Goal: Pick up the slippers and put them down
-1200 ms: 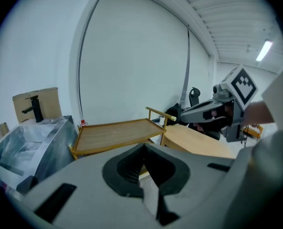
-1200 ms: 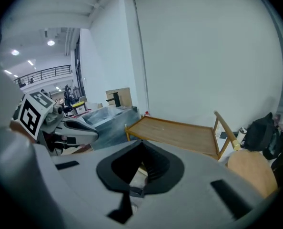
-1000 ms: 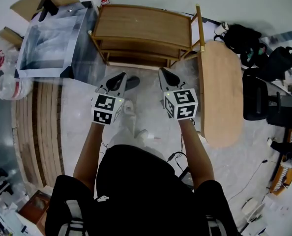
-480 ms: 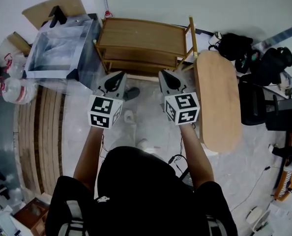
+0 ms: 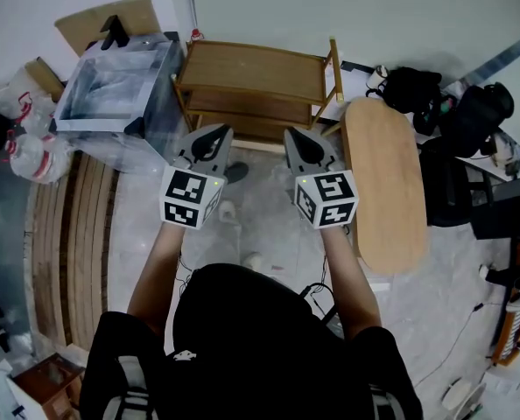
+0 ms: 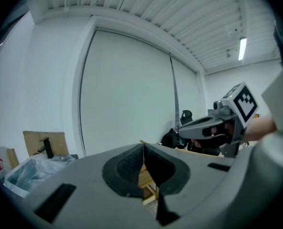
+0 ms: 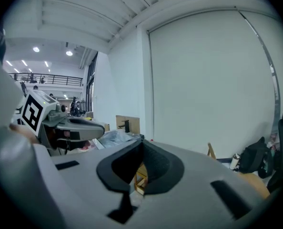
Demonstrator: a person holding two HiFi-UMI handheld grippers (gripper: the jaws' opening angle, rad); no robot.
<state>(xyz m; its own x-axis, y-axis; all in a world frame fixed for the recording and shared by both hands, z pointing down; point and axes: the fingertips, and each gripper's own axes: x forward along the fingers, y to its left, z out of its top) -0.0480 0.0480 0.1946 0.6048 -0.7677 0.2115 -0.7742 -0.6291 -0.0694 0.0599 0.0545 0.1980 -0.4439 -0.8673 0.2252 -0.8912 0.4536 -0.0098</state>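
Holding both tools level at mid-frame, you have the left gripper (image 5: 209,140) with its jaws pressed together on nothing. A dark slipper (image 5: 236,172) lies on the floor just right of it, below the wooden shelf (image 5: 258,70). The right gripper (image 5: 300,143) is likewise closed and empty.

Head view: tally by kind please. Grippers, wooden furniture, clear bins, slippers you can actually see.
Grippers: 2, the left gripper and right gripper
Wooden furniture: 2, the shelf rack and oval tabletop
Clear bin: 1
Dark slipper: 1, partly hidden behind the left gripper
Total: 6
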